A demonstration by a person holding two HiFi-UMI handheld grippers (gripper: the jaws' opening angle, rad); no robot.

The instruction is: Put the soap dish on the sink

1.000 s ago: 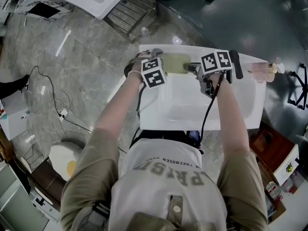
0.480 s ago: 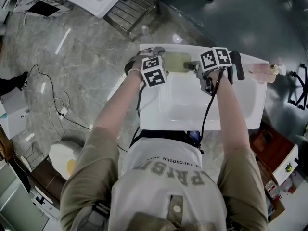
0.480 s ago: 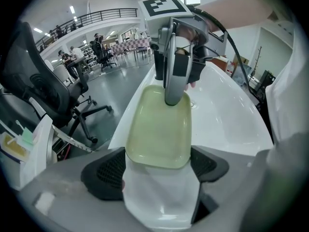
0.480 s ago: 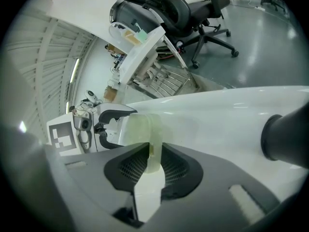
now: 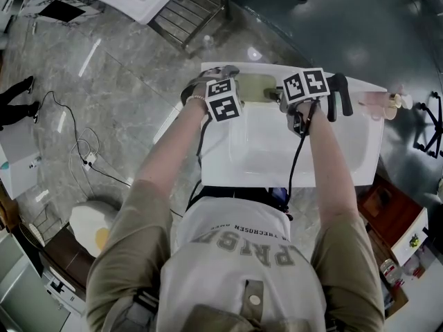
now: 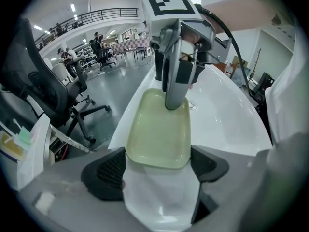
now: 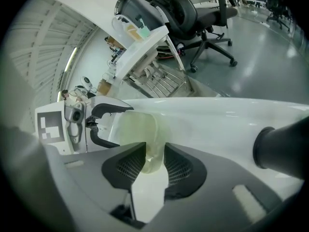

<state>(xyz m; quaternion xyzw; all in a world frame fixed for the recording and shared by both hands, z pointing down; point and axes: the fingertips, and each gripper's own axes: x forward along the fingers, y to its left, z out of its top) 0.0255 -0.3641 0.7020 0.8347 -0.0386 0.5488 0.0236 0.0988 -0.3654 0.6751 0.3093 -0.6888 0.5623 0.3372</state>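
Note:
A pale green soap dish [image 5: 257, 87] lies on the back ledge of the white sink [image 5: 346, 151]. My left gripper [image 5: 235, 85] is at its left end. In the left gripper view its wide-set pads press both long sides of the soap dish [image 6: 159, 129], and the left gripper [image 6: 158, 166] is shut on it. My right gripper [image 5: 278, 95] meets the dish from the right. Its jaws are opening; in the right gripper view the rim of the soap dish [image 7: 137, 129] stands between the parted pads of the right gripper [image 7: 154, 161], no longer pinched.
A black faucet [image 5: 339, 92] rises on the ledge just right of my right gripper, and a pump bottle [image 5: 387, 102] lies at the sink's right corner. A second basin on a metal rack [image 5: 187, 19] stands beyond. An office chair [image 7: 193, 8] and floor cables [image 5: 83, 154] are nearby.
Both grippers have edged slightly toward the sink's back ledge with the dish. The rest of the scene is unchanged.

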